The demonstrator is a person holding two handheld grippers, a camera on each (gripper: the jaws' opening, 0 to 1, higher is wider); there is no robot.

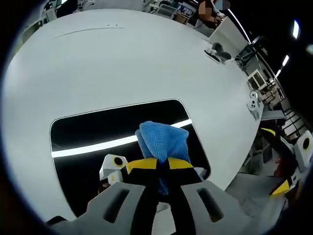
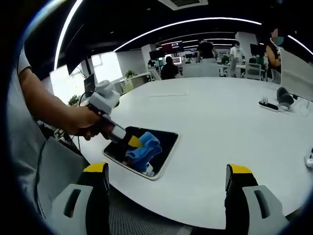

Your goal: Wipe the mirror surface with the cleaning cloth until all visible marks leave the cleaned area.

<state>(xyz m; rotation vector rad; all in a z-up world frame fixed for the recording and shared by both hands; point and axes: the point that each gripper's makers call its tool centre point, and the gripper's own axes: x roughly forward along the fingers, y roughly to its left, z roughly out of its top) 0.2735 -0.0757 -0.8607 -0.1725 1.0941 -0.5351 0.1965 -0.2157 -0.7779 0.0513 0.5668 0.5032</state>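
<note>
A dark rectangular mirror [image 1: 98,134] lies flat on the white table [image 1: 122,58] near its edge. My left gripper [image 1: 162,164] is shut on a blue cleaning cloth [image 1: 164,141], which presses onto the mirror's right half. In the right gripper view the same mirror [image 2: 166,142] sits at the table's near-left edge, with the cloth [image 2: 144,148] on it and the left gripper [image 2: 134,142] held by a hand. My right gripper [image 2: 166,181] is open, off the table's edge, with nothing between its yellow-tipped jaws.
A long light strip reflects across the mirror [image 1: 117,143]. A power strip and headset [image 2: 279,100] lie at the table's far right. A small white device [image 1: 253,100] sits on the rim. People sit at desks [image 2: 205,66] in the background. Floor lies below the table edge.
</note>
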